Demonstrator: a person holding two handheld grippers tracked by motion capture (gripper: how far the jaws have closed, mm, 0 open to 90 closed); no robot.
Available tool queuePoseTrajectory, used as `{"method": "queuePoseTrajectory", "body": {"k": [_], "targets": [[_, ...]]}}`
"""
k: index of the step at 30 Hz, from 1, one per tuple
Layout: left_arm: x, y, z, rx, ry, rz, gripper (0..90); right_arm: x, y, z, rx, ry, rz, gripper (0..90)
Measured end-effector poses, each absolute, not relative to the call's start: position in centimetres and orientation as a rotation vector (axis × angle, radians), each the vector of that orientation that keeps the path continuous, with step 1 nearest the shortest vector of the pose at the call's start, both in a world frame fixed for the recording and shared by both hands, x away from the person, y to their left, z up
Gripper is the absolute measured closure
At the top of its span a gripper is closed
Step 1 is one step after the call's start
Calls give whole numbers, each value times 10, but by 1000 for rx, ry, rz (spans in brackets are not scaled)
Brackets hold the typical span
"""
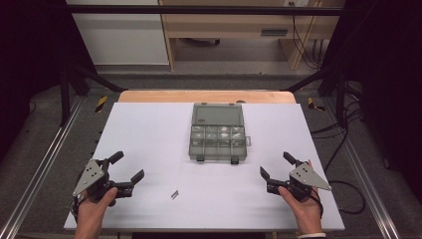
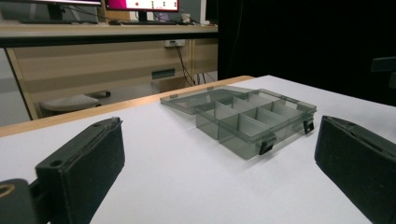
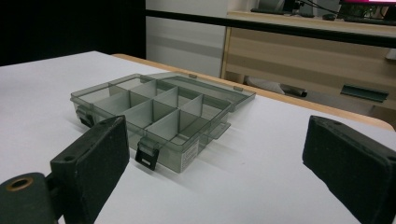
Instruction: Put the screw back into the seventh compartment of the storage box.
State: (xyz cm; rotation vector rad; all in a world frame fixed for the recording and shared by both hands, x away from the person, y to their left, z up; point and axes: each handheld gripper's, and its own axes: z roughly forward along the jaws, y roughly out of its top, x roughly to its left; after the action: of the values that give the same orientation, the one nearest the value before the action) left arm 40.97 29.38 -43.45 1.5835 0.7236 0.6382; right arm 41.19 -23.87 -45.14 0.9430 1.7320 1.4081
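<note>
So both grippers sit at the near edge of the white table, jaws spread wide, nothing between them. The smoky compartment box lies open mid-table, lid flat on the far side, latches facing the person. There's a little metal piece on the table near the front, closer to the left gripper than the right gripper. I'd guess the left takes it, then it goes ahead and right to the box

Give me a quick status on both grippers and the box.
Left gripper open, empty. Right gripper open, empty. Compartment box lid open, untouched. Small metal piece lies on sheet.
</note>
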Motion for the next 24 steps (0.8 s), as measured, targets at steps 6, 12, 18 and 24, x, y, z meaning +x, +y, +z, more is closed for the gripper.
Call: {"method": "queuePoseTrajectory", "body": {"k": [6, 12, 18, 24], "targets": [[409, 281, -437, 1666, 705, 598, 16, 414, -242, -452, 976, 1696, 1406, 76], [406, 269, -440, 1714, 720, 561, 22, 414, -242, -451, 993, 1663, 1385, 71], [405, 241, -435, 1875, 739, 513, 29, 410, -241, -449, 1003, 1672, 1376, 54], [410, 213, -417, 2003, 662, 473, 41, 410, -238, -449, 1010, 1674, 1366, 44]]}}
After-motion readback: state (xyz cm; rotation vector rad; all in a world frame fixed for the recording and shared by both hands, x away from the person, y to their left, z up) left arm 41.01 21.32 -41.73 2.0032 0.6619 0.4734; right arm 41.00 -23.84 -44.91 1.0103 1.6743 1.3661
